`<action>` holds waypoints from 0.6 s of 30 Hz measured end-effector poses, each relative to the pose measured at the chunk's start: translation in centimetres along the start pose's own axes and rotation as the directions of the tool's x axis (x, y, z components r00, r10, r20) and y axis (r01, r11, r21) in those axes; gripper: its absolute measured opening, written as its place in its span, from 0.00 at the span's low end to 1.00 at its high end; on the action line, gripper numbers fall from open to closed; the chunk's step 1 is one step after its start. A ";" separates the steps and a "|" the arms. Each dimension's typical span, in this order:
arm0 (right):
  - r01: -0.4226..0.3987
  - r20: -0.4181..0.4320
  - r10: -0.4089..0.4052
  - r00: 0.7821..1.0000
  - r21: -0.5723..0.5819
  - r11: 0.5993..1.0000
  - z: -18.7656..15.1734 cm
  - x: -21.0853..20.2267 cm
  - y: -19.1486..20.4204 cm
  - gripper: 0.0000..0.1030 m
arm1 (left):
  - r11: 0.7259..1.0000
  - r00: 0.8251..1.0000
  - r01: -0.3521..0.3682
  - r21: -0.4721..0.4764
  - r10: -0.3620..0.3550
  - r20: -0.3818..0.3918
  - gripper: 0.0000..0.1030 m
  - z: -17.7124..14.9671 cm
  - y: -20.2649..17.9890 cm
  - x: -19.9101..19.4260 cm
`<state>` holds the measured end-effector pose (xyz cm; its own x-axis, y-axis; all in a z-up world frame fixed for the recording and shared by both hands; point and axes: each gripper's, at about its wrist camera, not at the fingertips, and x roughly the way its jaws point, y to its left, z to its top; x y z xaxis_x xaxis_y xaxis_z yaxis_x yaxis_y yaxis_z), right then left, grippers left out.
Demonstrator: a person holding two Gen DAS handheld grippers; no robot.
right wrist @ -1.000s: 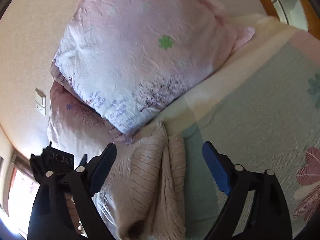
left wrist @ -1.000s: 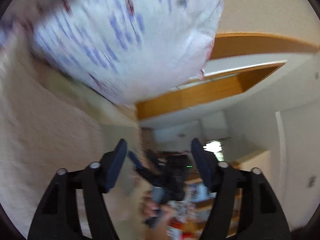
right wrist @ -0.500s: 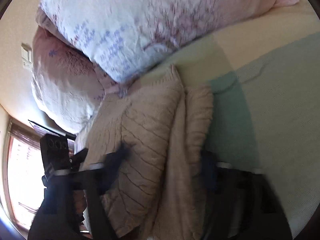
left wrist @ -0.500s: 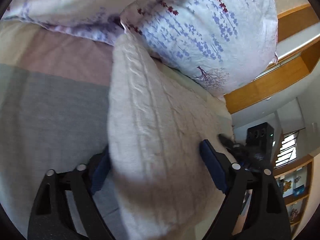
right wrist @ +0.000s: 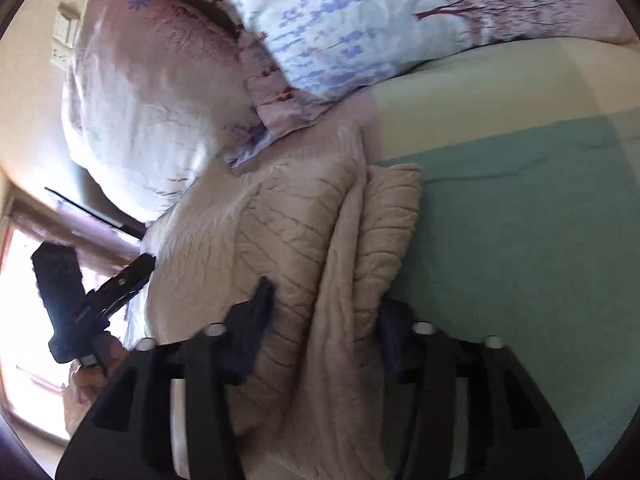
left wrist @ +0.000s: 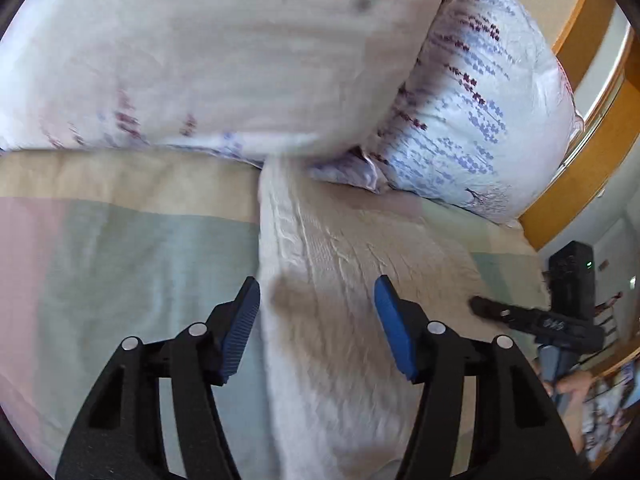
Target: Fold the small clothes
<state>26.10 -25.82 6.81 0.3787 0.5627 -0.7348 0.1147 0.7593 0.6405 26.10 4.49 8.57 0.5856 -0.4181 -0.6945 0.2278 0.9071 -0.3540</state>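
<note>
The knit garment (left wrist: 340,280), a cream cable-knit piece, lay on the bed directly between the spread fingers of the left gripper (left wrist: 316,312); that gripper stood wide open, its blue pads (left wrist: 240,328) clear of the fabric on either side, and whether the tips touched the cloth could not be told through the motion blur. The garment's long folded edge ran away from the left gripper toward the pillows, with the bulk of the fabric spreading off to that gripper's right. Just past the garment's far end sat a large white floral pillow (left wrist: 208,60), and to its right a second pillow with purple sprigs (left wrist: 480,120). Left of the gripper stretched the bedspread (left wrist: 120,260), pale green with a cream band nearer the pillows. Far to its right, the other gripper's black finger rested at the garment's edge.

In the right wrist view the right gripper (right wrist: 324,320) was likewise open, its fingers straddling the same garment (right wrist: 288,240), which here showed as a bunched, ridged fold running forward from between them. A narrower folded strip lay along the right side of the bundle. Beyond it were the two pillows (right wrist: 152,112), and to the gripper's right the green bedspread (right wrist: 520,240). The left gripper's finger (right wrist: 132,272) showed at the garment's left border.
</note>
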 end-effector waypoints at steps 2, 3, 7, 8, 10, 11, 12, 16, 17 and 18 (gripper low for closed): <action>-0.056 0.115 0.053 0.992 0.020 0.998 -1.1 -3.8 -0.4 0.61 | 1.000 0.998 -0.008 0.023 0.007 0.060 0.74 -1.2 1.0 -2.7; -0.102 0.155 0.097 0.983 0.022 0.995 -1.6 -5.2 -0.5 0.66 | 0.999 0.996 -0.015 0.036 0.012 0.085 0.76 -2.0 1.6 -4.0; -0.286 0.066 0.284 0.957 0.029 0.958 -3.4 -6.5 0.4 0.72 | 0.999 0.996 -0.014 0.041 0.011 0.093 0.79 -5.0 2.9 -6.1; -0.266 0.008 0.266 0.964 0.046 0.963 -3.7 -5.4 0.7 0.71 | 0.999 0.997 -0.015 0.038 0.012 0.080 0.79 -5.5 2.9 -6.1; -0.224 -0.065 0.230 0.971 0.084 0.971 -3.7 -3.1 0.6 0.68 | 0.999 0.999 -0.019 0.034 0.017 0.052 0.79 -6.9 3.3 -5.9; -0.208 -0.085 0.218 0.972 0.106 0.972 -3.5 -2.2 0.4 0.63 | 0.999 0.999 -0.025 0.033 0.023 0.046 0.79 -7.4 3.3 -5.6; -0.216 -0.091 0.228 0.969 0.128 0.968 -3.5 -1.6 0.1 0.61 | 0.999 0.999 -0.027 0.029 0.026 0.038 0.79 -7.9 3.6 -5.5; -0.307 -0.059 0.323 0.944 0.191 0.932 -2.8 0.2 -0.8 0.52 | 1.000 1.000 0.013 -0.015 -0.012 0.019 0.81 -9.0 4.3 -4.5; -0.323 -0.046 0.339 0.940 0.210 0.923 -2.6 0.4 -1.2 0.47 | 1.000 1.000 0.021 -0.022 -0.021 0.019 0.82 -9.2 4.5 -4.4; -0.335 -0.035 0.352 0.936 0.225 0.915 -2.1 0.7 -1.4 0.38 | 0.999 1.000 0.028 -0.029 -0.027 0.015 0.83 -9.3 4.6 -4.3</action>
<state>24.27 -25.83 4.91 0.3628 0.8046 -0.4700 0.1844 0.4324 0.8826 17.42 10.02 4.15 0.5904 -0.4420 -0.6753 0.2212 0.8933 -0.3913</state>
